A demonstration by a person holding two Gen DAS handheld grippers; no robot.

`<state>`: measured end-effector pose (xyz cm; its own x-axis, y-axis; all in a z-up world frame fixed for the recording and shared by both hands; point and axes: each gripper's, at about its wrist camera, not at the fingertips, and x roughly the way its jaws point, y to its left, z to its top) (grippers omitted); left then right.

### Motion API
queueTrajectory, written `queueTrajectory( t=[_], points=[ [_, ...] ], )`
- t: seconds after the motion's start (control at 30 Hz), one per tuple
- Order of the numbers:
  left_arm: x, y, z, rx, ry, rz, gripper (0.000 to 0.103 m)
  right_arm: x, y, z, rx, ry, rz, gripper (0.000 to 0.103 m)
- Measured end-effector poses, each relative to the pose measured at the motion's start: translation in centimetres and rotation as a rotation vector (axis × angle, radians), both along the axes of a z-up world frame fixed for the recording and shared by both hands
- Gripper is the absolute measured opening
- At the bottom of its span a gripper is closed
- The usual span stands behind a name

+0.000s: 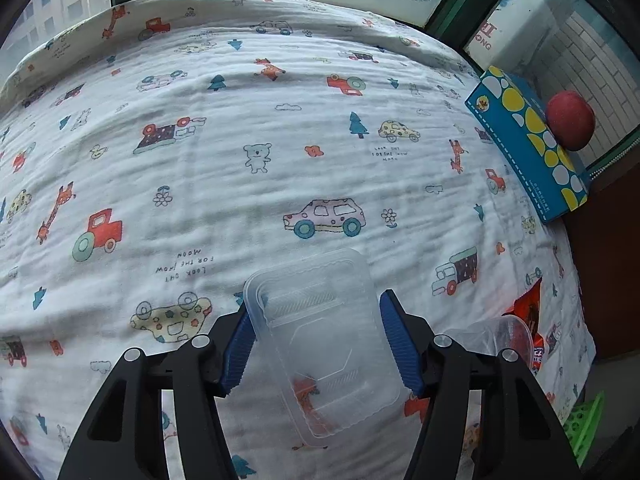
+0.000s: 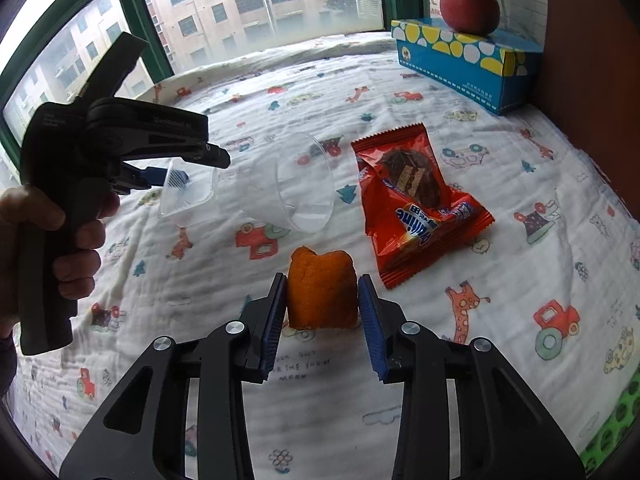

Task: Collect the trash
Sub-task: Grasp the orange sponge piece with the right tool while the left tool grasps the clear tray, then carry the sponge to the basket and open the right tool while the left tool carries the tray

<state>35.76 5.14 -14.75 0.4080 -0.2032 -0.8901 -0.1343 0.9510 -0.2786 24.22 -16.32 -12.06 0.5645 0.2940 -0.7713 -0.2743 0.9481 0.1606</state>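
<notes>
A clear plastic tray [image 1: 320, 348] sits between the blue pads of my left gripper [image 1: 316, 300], which press on both of its long sides. In the right wrist view a hand holds that left gripper [image 2: 180, 172] with the tray [image 2: 188, 194] just above the cloth. My right gripper [image 2: 323, 278] is shut on an orange spongy lump [image 2: 322, 292]. Beyond it, a clear plastic cup [image 2: 296, 188] lies on its side beside an opened red snack wrapper [image 2: 416, 208]. The cup [image 1: 504, 332] and the wrapper [image 1: 528, 312] also show at the right of the left wrist view.
A white cloth with cartoon prints [image 1: 200, 160] covers the surface below a window. A blue tissue box [image 2: 460, 60] with a red apple [image 2: 470, 8] on it stands at the back right. A green grid object [image 1: 584, 420] lies past the cloth's right edge.
</notes>
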Motion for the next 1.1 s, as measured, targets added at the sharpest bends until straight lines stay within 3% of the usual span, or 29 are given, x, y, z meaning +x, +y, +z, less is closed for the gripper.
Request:
queueTrajectory(
  t=[0.4, 0.7, 1.1],
  points=[
    [-6.7, -0.6, 6.0, -0.039, -0.077, -0.065, 0.058, -6.4, -3.4, 4.5, 0.077, -0.059, -0.039, 0.036],
    [-12.0, -5.5, 9.5, -0.073, -0.135, -0.196, 0.058, -11.3, -8.8, 6.8, 0.069, -0.103, -0.141, 0.037],
    [-15.0, -12.5, 12.0, -0.096, -0.172, -0.318, 0.058, -16.0, -15.8, 7.5, 0.044, -0.126, -0.292, 0.037]
  ],
)
